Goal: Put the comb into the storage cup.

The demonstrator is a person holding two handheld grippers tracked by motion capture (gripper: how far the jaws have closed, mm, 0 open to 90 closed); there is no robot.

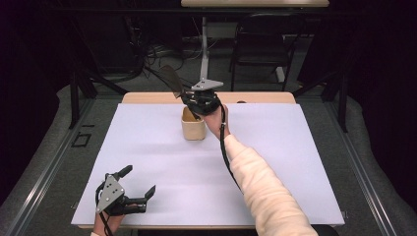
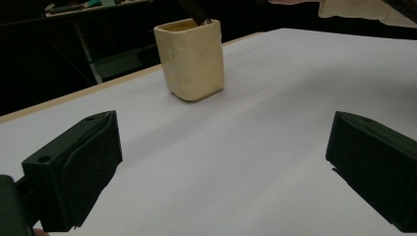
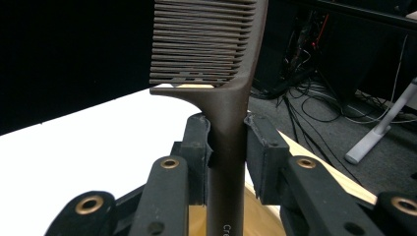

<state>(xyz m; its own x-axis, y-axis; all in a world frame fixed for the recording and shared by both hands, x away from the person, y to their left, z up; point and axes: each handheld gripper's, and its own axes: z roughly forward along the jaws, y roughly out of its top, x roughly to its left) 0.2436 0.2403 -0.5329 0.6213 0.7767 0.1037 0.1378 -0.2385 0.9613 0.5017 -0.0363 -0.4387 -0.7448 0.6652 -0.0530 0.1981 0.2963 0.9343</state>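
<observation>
A dark brown comb (image 3: 216, 73) stands between the jaws of my right gripper (image 3: 227, 142), which is shut on its handle just below the teeth. In the high view the right gripper (image 1: 196, 101) hovers over a cream square cup (image 1: 193, 126) at the table's far middle, and the comb's toothed end (image 1: 171, 78) sticks up and to the left while its handle end dips into the cup. My left gripper (image 1: 139, 183) rests near the front left edge, open and empty. Its own view shows the cup (image 2: 191, 58) ahead between its fingers (image 2: 74, 169), with the comb's handle (image 2: 196, 12) poking into the cup's mouth.
A white sheet (image 1: 147, 162) covers the wooden table (image 1: 147, 97). Behind the table stand a black chair (image 1: 260, 44), a white desk leg (image 1: 204, 42) and tangled cables (image 1: 162, 54) on the floor. A person's cream sleeve (image 1: 265, 189) crosses the right half of the sheet.
</observation>
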